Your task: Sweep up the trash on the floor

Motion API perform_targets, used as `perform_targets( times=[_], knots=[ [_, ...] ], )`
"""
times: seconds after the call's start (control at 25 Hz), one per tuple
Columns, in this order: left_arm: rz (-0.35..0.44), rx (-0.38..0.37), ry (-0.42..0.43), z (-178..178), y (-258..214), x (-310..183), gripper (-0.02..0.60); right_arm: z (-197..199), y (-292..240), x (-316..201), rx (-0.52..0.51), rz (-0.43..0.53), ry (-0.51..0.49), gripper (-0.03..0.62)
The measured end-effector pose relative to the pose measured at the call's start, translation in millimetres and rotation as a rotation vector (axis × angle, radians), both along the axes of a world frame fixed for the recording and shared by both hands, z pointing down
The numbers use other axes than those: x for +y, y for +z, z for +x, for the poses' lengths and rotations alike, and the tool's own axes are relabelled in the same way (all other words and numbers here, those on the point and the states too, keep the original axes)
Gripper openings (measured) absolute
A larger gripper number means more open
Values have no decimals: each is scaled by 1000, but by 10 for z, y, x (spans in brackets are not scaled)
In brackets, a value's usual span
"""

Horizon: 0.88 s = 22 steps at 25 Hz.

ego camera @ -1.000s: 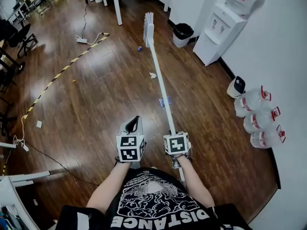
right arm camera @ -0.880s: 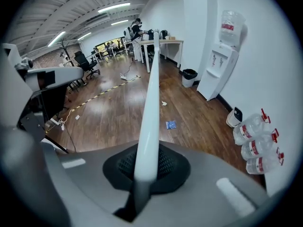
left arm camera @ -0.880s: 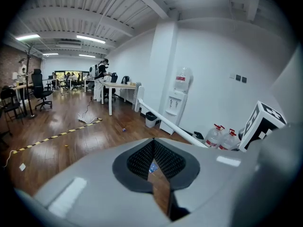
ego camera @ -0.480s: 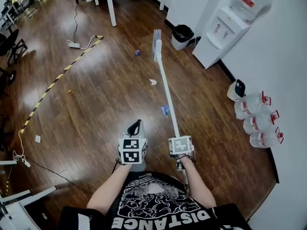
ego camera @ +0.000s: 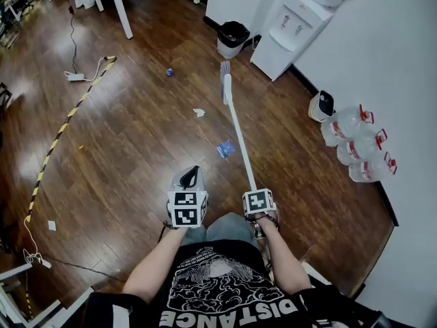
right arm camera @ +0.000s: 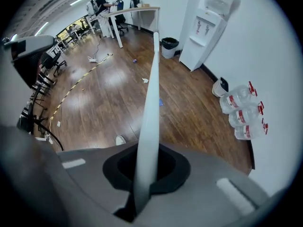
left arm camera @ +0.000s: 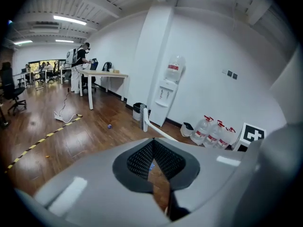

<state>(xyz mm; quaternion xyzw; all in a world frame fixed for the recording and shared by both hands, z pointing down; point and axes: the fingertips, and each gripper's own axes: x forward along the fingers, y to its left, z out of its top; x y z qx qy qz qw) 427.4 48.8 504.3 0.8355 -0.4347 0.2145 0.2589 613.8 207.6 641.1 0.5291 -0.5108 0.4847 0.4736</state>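
Observation:
My right gripper [ego camera: 253, 187] is shut on the white handle of a broom [ego camera: 239, 139], which slants forward to its brush head [ego camera: 224, 80], held near the floor. The handle [right arm camera: 150, 98] runs straight out between the jaws of my right gripper [right arm camera: 145, 173]. A blue wrapper [ego camera: 224, 148] lies just left of the handle. A white paper scrap [ego camera: 199, 113] and a small blue ball [ego camera: 169, 72] lie farther out. My left gripper [ego camera: 191, 175] is shut and holds nothing; its pads [left arm camera: 142, 157] meet at the tips.
A black bin [ego camera: 233, 33] and a water dispenser [ego camera: 286, 26] stand by the far wall. Water bottles [ego camera: 356, 144] and a small white appliance [ego camera: 319, 105] line the right wall. A power strip with cable [ego camera: 75, 76], striped tape [ego camera: 63, 128] and a table leg [ego camera: 119, 9] lie left.
The view has moved forward towards the bin. The broom head has come nearer and swung right; the blue wrapper, earlier under the handle, now lies left of it. Both grippers keep their hold.

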Motion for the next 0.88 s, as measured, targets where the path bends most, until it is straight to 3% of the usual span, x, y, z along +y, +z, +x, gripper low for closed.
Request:
perform_targets(
  times=[0.44, 0.88],
  knots=[
    [-68, -28, 74, 980, 348, -254, 6, 879, 510, 278, -34, -207, 113, 3],
    [-146, -69, 63, 1768, 702, -538, 6, 1795, 761, 464, -9, -427, 66, 3]
  ],
)
